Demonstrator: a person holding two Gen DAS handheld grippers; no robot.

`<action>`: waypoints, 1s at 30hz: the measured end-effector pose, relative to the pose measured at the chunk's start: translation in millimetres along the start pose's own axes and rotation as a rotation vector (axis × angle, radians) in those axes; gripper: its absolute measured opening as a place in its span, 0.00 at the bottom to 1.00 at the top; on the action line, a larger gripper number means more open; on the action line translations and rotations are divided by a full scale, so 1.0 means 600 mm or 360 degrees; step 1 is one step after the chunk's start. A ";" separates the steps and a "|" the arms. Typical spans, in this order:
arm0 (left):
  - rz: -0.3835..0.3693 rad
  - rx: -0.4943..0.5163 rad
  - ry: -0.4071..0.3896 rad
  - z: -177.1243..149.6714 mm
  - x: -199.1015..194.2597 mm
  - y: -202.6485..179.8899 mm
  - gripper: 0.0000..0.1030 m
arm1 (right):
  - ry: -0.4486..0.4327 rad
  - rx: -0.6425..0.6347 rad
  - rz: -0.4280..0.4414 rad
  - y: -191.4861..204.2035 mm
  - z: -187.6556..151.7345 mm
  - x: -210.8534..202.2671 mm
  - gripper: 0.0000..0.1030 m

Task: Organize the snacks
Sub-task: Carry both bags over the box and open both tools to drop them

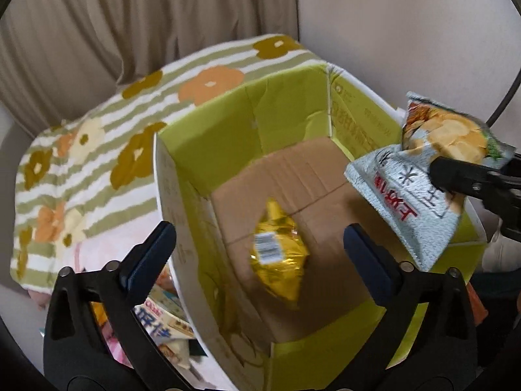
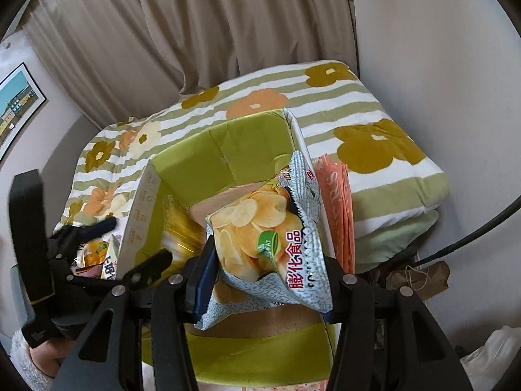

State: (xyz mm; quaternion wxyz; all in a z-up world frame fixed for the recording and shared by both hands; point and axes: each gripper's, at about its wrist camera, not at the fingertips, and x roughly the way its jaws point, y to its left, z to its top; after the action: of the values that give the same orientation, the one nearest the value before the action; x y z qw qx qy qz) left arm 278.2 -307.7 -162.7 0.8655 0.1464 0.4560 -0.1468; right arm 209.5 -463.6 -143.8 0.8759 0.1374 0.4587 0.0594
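Observation:
An open cardboard box [image 1: 202, 150] with green inner walls stands on the bed. A yellow foil snack bag [image 1: 276, 254], blurred, is in the air or on the brown floor inside it. My left gripper [image 1: 257, 254] is open and empty above the box's left side. My right gripper [image 2: 267, 270] is shut on a grey potato chip bag [image 2: 260, 231] and holds it over the box's right wall; the bag also shows in the left wrist view [image 1: 423, 176]. The box shows in the right wrist view too [image 2: 195, 166].
A striped flower-patterned blanket [image 1: 97, 150] lies behind and left of the box. Several more snack packs [image 1: 166, 325] lie left of the box. An orange paper bag [image 2: 335, 202] stands right of the box. Curtains and a wall are behind.

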 end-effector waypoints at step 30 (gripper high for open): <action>0.0026 -0.0097 0.0057 -0.044 -0.043 0.055 0.99 | -0.0089 -0.0092 0.0019 0.027 -0.043 -0.016 0.98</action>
State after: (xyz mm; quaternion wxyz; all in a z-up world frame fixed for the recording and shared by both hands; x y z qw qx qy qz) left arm 257.1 -264.0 -151.4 0.8624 0.1263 0.4745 -0.1231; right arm 183.5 -445.4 -145.3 0.8917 0.1162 0.4312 0.0740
